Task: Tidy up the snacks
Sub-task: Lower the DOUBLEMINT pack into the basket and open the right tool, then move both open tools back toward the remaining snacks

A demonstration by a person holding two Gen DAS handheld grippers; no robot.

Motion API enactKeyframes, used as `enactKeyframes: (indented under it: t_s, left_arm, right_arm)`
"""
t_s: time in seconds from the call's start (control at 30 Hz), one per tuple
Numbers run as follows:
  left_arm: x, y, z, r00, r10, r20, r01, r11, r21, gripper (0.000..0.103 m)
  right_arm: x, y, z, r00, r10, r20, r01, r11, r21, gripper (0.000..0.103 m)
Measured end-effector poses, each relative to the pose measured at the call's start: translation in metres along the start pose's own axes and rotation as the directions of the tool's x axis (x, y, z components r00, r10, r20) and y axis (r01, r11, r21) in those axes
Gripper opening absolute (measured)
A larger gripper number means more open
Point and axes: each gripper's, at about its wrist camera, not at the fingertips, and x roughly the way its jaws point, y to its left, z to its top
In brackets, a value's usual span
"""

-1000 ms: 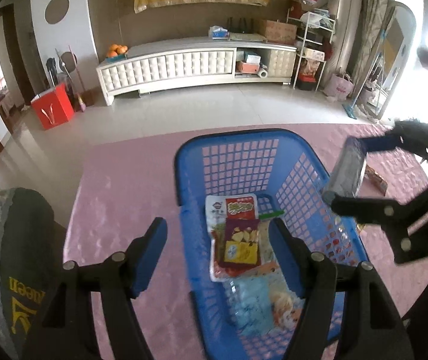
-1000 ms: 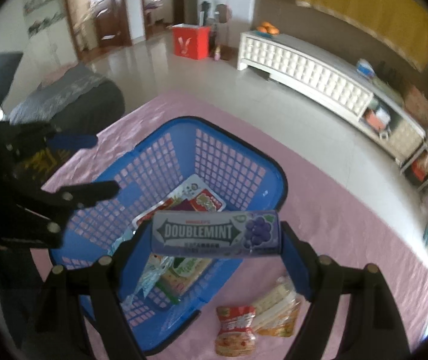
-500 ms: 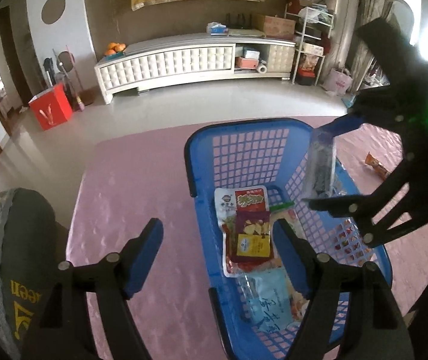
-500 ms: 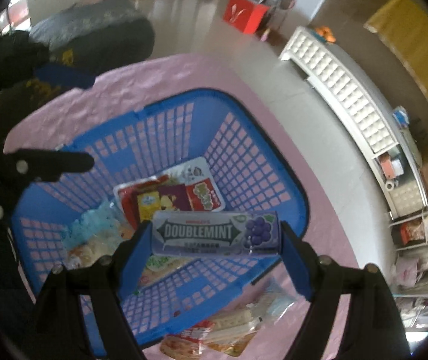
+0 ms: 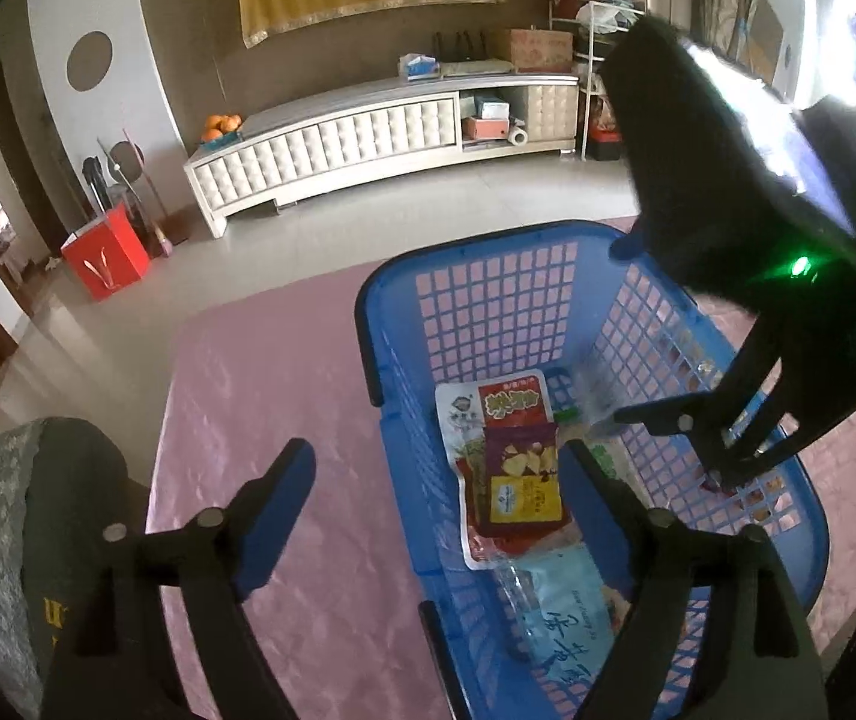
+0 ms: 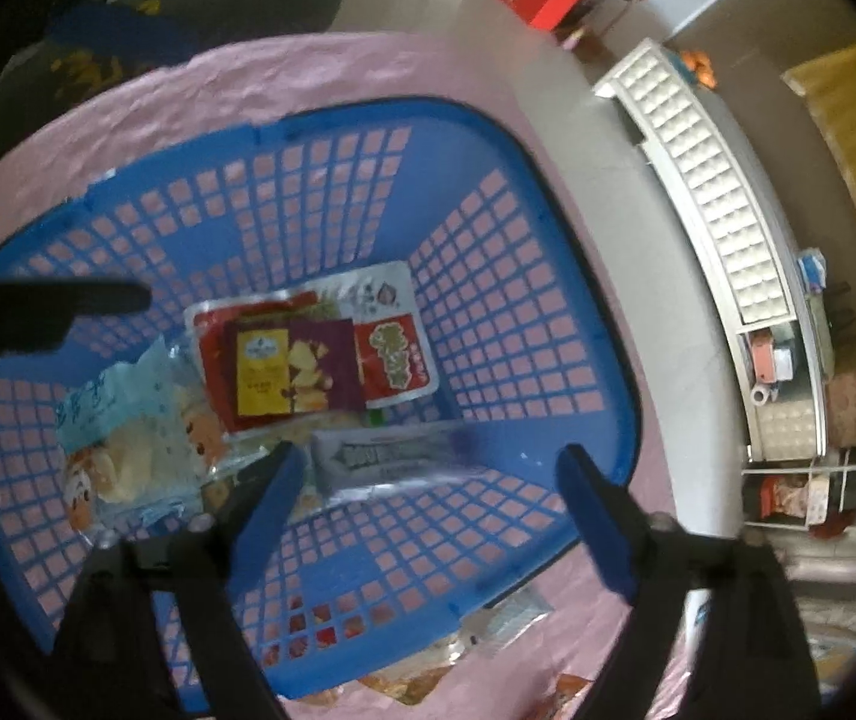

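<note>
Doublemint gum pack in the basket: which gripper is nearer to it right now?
Right. The right gripper, jaws opening, hangs just above the gum pack, which lies free. The left gripper straddles the blue basket's opposite wall.

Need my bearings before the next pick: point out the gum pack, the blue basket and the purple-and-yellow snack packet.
gum pack [image 6: 395, 457], right wrist view, on its printed face.
blue basket [image 6: 488, 354], right wrist view, on its lattice side wall.
purple-and-yellow snack packet [image 5: 521, 480], left wrist view, on the middle of its front.
</note>
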Motion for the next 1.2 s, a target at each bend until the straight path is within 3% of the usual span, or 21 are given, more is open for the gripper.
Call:
enactKeyframes:
  t_s: [0.2,0.5,0.67,0.73,0.8,1.2]
  left_arm:
    - [-0.009,-0.003,-0.001,1.000,-0.007,0.009,0.007,1.000,-0.011,0.083]
    - [-0.055,-0.024,0.004,0.997,-0.040,0.066,0.043,0.998,-0.043,0.086]
    - [-0.080,-0.054,0.004,0.996,-0.042,0.082,0.044,0.999,-0.018,0.086]
    - [-0.089,-0.066,0.005,0.994,-0.044,0.100,0.047,0.999,-0.021,0.091]
    - [-0.100,-0.077,0.005,0.990,-0.046,0.135,0.051,0.998,-0.029,0.103]
    - [-0.116,-0.158,0.002,0.989,-0.037,0.140,0.041,0.999,-0.028,0.103]
  right_arm:
    - [-0.036,0.005,-0.018,0.998,-0.007,0.062,0.004,0.999,0.047,0.100]
    - [-0.098,0.012,-0.057,0.984,-0.062,0.166,0.034,0.985,0.170,0.100]
    - [-0.130,0.012,-0.091,0.973,-0.089,0.212,0.035,0.968,0.248,0.100]
    - [-0.142,0.008,-0.104,0.969,-0.097,0.229,0.029,0.959,0.282,0.100]
    - [-0.154,0.007,-0.121,0.961,-0.094,0.259,0.007,0.948,0.318,0.100]
    - [-0.175,-0.001,-0.212,0.940,-0.162,0.301,0.001,0.881,0.473,0.100]
